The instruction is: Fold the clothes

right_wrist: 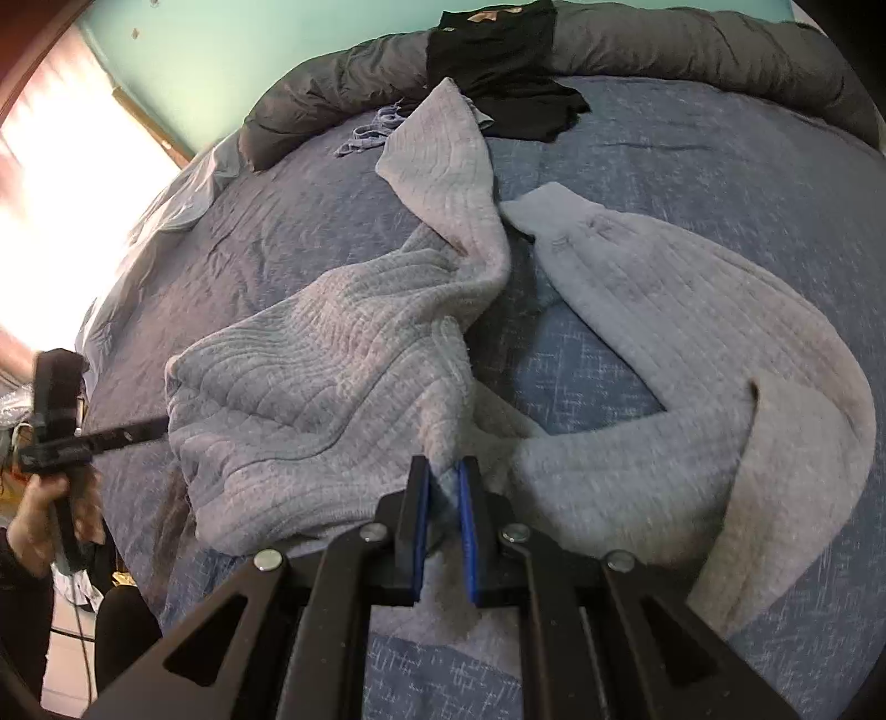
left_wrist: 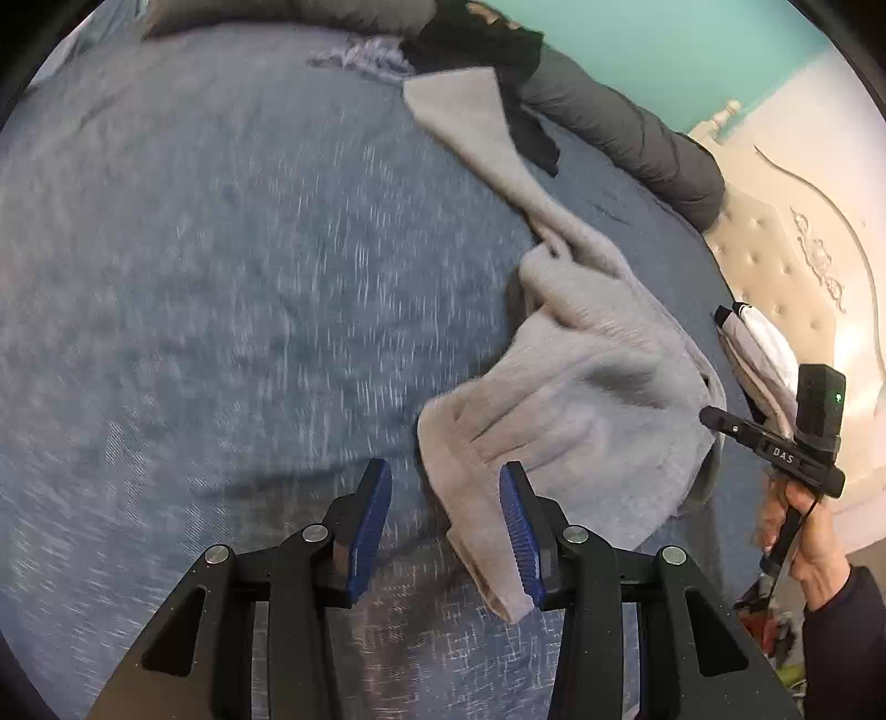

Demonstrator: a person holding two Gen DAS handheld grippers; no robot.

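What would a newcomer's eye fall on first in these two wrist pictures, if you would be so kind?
First, the grey knitted garment sprawled in twisted folds across the middle of the blue bedspread. Next, the right gripper, low in its view, pinching a bunch of that knit between blue pads, while the left gripper stands open over the garment's near edge. Far behind, a black garment lies against a rolled dark grey duvet.
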